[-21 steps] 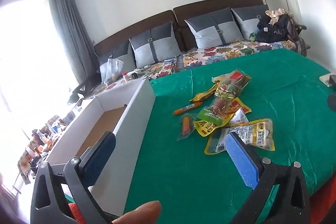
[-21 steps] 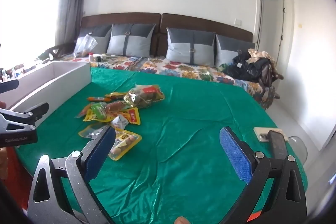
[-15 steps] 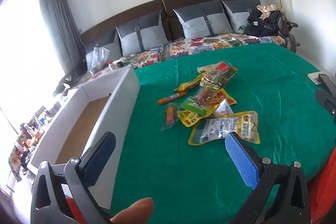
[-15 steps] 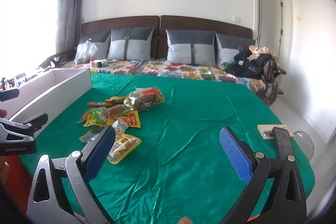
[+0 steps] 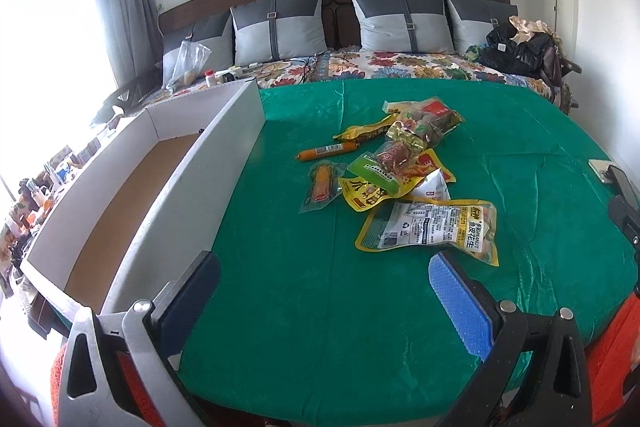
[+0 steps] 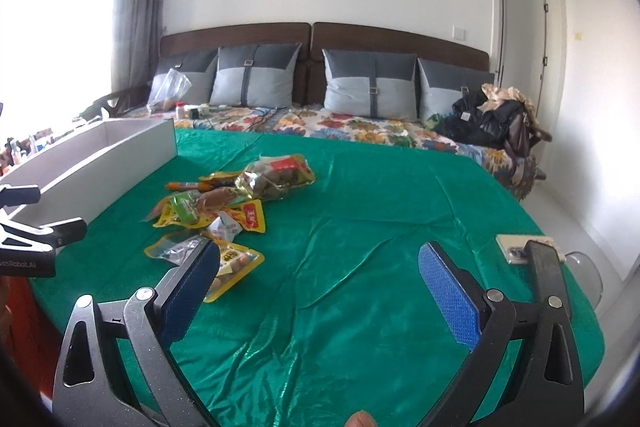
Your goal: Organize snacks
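- I am holding my left hand-held gripper spread wide with nothing between its blue pads, hovering over the green cloth.
- My right hand-held gripper is also gaping and gripping nothing, hanging above the same cloth.
- The peanut packet is lying nearest my left pads, at the near edge of the snack pile.
- A loose sausage stick is lying at the pile's left side.
- The white box is sitting open just left of the snacks, with a bare brown floor showing.
- Grey pillows are leaning against the headboard behind.
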A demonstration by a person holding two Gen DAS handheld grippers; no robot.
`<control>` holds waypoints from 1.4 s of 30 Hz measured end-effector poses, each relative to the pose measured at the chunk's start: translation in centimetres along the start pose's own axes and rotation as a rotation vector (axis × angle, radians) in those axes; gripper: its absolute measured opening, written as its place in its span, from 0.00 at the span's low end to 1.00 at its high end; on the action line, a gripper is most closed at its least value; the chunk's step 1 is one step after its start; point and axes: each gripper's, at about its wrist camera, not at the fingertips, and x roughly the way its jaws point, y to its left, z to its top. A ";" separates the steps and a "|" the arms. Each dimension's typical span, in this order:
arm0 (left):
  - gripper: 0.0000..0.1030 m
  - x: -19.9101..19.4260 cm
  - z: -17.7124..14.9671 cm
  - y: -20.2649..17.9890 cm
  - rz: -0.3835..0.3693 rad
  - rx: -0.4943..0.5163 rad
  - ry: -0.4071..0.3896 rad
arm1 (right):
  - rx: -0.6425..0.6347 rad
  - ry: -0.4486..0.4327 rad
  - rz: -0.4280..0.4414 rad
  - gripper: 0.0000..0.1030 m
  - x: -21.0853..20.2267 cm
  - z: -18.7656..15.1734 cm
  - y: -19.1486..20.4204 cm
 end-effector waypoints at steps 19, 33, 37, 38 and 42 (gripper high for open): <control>1.00 0.0 -0.1 0.2 -0.005 0.004 -0.021 | -0.047 0.027 0.009 0.98 0.8 -0.3 1.2; 1.00 0.5 -0.3 -0.2 -0.006 0.015 -0.011 | -0.049 0.030 0.015 0.98 1.1 -0.4 1.4; 1.00 0.5 -0.3 -0.2 -0.006 0.016 -0.011 | -0.048 0.031 0.016 0.98 1.2 -0.4 1.3; 1.00 0.5 -0.3 -0.2 -0.007 0.015 -0.010 | -0.048 0.031 0.016 0.98 1.2 -0.4 1.4; 1.00 0.6 -0.3 -0.3 -0.006 0.017 -0.010 | -0.048 0.031 0.016 0.98 1.2 -0.4 1.4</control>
